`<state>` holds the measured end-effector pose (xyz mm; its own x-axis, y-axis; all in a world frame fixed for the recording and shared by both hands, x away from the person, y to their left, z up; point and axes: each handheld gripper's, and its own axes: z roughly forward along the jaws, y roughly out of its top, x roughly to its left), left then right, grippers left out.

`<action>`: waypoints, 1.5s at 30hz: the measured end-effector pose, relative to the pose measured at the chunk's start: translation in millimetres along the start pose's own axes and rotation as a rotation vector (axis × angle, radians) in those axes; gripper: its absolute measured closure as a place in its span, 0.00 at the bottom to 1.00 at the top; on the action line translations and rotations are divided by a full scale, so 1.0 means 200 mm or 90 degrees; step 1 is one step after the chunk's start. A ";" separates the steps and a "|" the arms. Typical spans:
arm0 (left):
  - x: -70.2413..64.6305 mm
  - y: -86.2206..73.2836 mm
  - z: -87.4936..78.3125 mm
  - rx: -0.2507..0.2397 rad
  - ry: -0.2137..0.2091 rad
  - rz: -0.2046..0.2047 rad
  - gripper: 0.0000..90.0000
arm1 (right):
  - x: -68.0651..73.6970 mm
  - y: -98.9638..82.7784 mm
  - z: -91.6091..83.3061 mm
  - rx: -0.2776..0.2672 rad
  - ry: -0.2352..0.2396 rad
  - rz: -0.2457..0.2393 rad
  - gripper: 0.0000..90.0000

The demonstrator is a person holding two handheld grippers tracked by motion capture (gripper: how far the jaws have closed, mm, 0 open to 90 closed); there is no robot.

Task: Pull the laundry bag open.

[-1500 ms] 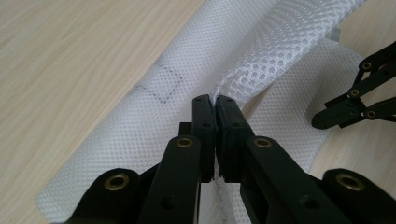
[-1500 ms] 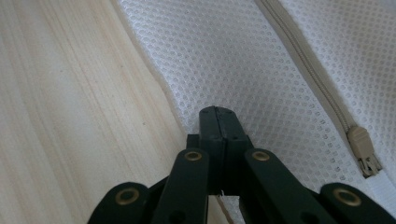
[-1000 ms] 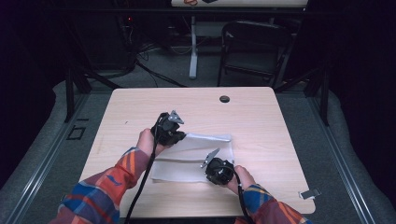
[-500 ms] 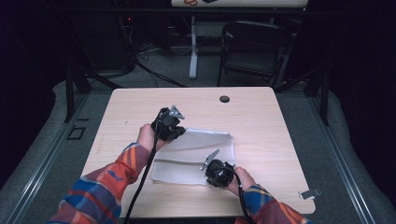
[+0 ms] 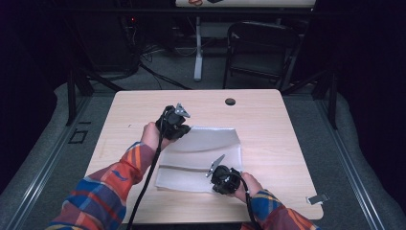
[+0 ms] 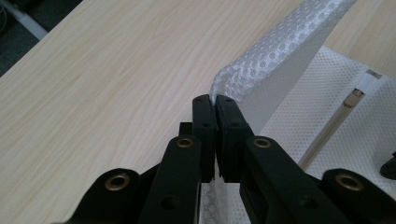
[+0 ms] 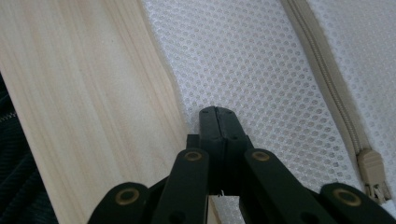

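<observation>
While your left gripper [image 6: 215,109] pinches the far left corner of the white mesh laundry bag [image 5: 210,146] and raises it off the wooden table [image 5: 287,143], that edge stands up in a fold, probably so you can carry it over the rest of the bag. Your right gripper [image 7: 217,116] is clamped on the near edge of the mesh, low against the tabletop, which looks meant to anchor the bag so it does not slide as the other side lifts. Between the two grips the beige zipper [image 7: 327,102] runs across the flat fabric, its pull [image 7: 372,169] lying just beside your right jaws.
</observation>
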<state>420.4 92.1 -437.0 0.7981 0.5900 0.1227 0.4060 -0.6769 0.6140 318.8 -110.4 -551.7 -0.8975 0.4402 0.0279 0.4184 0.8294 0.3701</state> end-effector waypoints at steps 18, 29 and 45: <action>0.07 0.07 0.00 0.003 0.028 -0.011 0.97 | 0.01 -0.05 -0.02 0.014 0.040 0.001 1.00; 0.11 0.10 0.04 0.004 0.049 -0.021 0.97 | 0.03 -0.07 -0.03 0.023 0.039 -0.010 1.00; 0.19 0.21 0.21 0.014 0.091 -0.045 0.98 | 0.06 -0.08 -0.03 0.025 0.048 -0.007 1.00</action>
<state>486.0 67.0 -438.7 0.6963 0.6919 0.1908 0.4699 -0.6404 0.6075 300.2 -120.4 -550.9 -0.9093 0.4054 0.0943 0.4125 0.8474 0.3344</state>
